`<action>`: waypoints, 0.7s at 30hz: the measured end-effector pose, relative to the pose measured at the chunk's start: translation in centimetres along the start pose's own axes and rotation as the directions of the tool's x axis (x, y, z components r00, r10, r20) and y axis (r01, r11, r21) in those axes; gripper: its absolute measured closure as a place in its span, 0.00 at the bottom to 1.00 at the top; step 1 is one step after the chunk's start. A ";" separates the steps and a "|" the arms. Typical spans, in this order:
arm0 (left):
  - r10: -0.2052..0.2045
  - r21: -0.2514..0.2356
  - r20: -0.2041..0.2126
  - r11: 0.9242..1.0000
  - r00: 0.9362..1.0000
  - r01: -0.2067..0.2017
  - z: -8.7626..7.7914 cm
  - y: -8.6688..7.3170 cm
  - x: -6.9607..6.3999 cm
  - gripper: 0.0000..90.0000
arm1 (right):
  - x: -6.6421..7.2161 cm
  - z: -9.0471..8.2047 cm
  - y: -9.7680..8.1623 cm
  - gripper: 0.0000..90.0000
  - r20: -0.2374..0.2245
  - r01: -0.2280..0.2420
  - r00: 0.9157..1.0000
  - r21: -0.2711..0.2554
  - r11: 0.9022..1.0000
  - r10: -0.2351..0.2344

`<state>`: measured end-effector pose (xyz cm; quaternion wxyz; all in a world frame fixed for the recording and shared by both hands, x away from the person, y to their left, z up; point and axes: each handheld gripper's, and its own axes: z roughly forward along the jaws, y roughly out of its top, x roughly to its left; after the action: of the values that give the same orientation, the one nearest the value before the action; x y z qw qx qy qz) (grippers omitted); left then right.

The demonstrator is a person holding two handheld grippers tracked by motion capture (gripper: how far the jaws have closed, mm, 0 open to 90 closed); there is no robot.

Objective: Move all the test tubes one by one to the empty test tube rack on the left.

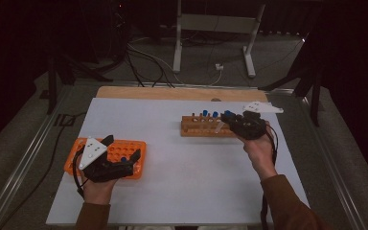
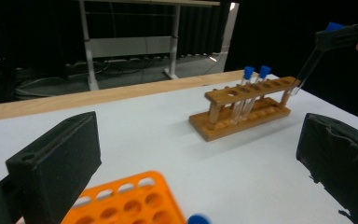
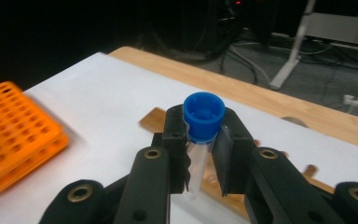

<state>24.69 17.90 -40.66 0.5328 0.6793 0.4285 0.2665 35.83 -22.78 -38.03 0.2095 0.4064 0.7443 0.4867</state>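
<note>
My right gripper (image 3: 204, 136) is shut on a clear test tube with a blue cap (image 3: 204, 111), gripped just under the cap. In the high view it (image 1: 231, 120) hangs tilted over the right end of the wooden tube rack (image 1: 199, 128). In the left gripper view the tube's lower tip (image 2: 297, 88) is at the rack's (image 2: 228, 123) far end hole, and two blue-capped tubes (image 2: 248, 73) stand in it. My left gripper (image 1: 123, 149) hovers open over the orange rack (image 1: 124, 148). Its jaws stand wide apart (image 2: 200, 135) with nothing between them.
The white tabletop (image 1: 182, 167) has a wooden strip (image 1: 172, 93) along its far edge. A blue cap (image 2: 198, 219) peeks up beside the orange rack (image 2: 126, 203). Beyond the table are a desk frame (image 1: 215, 24) and floor cables (image 1: 143, 57).
</note>
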 end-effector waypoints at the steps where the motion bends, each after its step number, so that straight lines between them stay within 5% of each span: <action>1: 0.003 0.005 0.003 1.000 1.000 -0.003 0.2 0.1 -0.3 0.01 | 0.3 0.0 0.0 0.85 -0.009 0.006 1.000 0.004 1.000 -0.006; 9: 0.032 0.017 0.056 0.999 0.998 -0.033 2.2 0.8 -2.8 0.01 | 2.9 -0.1 -0.1 0.85 -0.099 0.029 0.995 0.015 0.999 -0.028; 21: 0.082 0.046 0.104 0.995 0.991 -0.087 4.6 1.2 -5.8 0.02 | 7.4 -0.1 0.9 0.85 -0.214 0.092 0.973 0.037 0.995 -0.082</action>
<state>26.00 10.48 -40.28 0.5248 0.7230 0.3780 0.2429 31.76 -16.66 -36.57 0.1404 0.3239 0.7907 0.5001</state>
